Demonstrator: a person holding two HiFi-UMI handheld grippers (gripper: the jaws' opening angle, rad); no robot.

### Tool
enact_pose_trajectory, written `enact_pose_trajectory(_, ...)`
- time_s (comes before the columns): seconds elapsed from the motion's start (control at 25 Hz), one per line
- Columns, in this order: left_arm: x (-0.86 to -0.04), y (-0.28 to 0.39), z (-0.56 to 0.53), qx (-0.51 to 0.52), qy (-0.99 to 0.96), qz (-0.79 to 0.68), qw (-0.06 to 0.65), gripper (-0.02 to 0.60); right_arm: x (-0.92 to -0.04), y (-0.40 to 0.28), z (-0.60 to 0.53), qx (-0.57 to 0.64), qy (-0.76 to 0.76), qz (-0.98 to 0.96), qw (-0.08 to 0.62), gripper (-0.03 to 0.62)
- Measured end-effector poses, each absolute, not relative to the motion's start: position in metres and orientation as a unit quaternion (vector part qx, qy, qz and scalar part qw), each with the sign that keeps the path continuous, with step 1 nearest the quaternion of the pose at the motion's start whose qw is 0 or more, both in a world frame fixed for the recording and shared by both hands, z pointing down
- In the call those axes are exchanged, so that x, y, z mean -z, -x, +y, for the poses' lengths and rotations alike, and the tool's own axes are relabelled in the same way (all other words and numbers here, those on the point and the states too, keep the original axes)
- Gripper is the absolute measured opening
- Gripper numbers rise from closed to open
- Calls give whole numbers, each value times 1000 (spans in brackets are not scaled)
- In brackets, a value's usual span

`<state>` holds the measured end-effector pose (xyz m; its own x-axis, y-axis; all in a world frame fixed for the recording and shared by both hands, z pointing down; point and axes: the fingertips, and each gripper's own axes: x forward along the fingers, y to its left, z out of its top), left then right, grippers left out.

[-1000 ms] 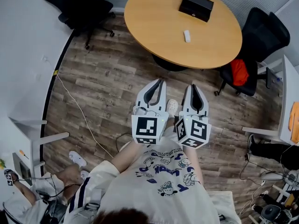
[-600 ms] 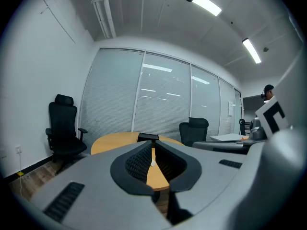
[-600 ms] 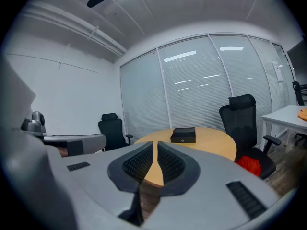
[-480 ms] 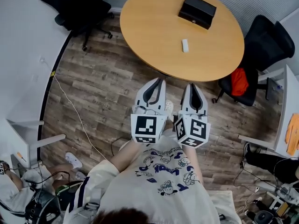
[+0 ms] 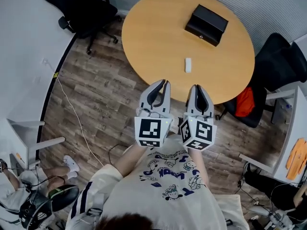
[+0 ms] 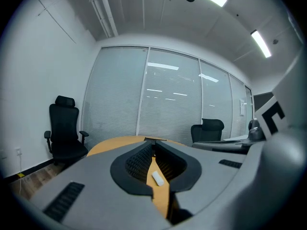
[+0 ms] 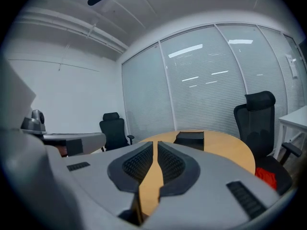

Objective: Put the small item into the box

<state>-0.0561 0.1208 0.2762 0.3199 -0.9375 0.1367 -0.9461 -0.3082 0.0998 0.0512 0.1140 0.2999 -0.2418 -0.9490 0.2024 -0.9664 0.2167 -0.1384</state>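
Observation:
A small white item [image 5: 188, 64] lies on the round wooden table [image 5: 153, 28], near its front edge. A closed black box [image 5: 206, 24] sits further back on the same table. My left gripper [image 5: 163, 82] and right gripper [image 5: 197, 86] are held side by side at the table's near edge, both shut and empty. The left gripper view shows the white item [image 6: 157, 178] on the table through the gap behind the shut tips [image 6: 153, 145]. In the right gripper view the black box [image 7: 190, 139] sits just right of the shut tips [image 7: 155, 143].
A black office chair [image 5: 81, 6] stands left of the table, and another [image 5: 283, 61] to its right with a red thing [image 5: 245, 101] below it. A white desk [image 5: 295, 128] lines the right edge. A cable [image 5: 72, 109] runs across the wooden floor.
Both grippers have moved forward together towards the table, so the table, the box and the white item now sit closer to the tips. Both stay shut.

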Motion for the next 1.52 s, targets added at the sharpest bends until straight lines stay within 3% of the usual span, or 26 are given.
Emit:
enact_pose_trajectory(0.68,-291,25,27,-32,-785,-611,95,32,-317,-91,15,-134,-595,-791,51,46)
enact_pose_trajectory(1.52,-326,18,-53,-67,-795,-589,129,32,-359,-89,-57,-173,-594,-780,100,48)
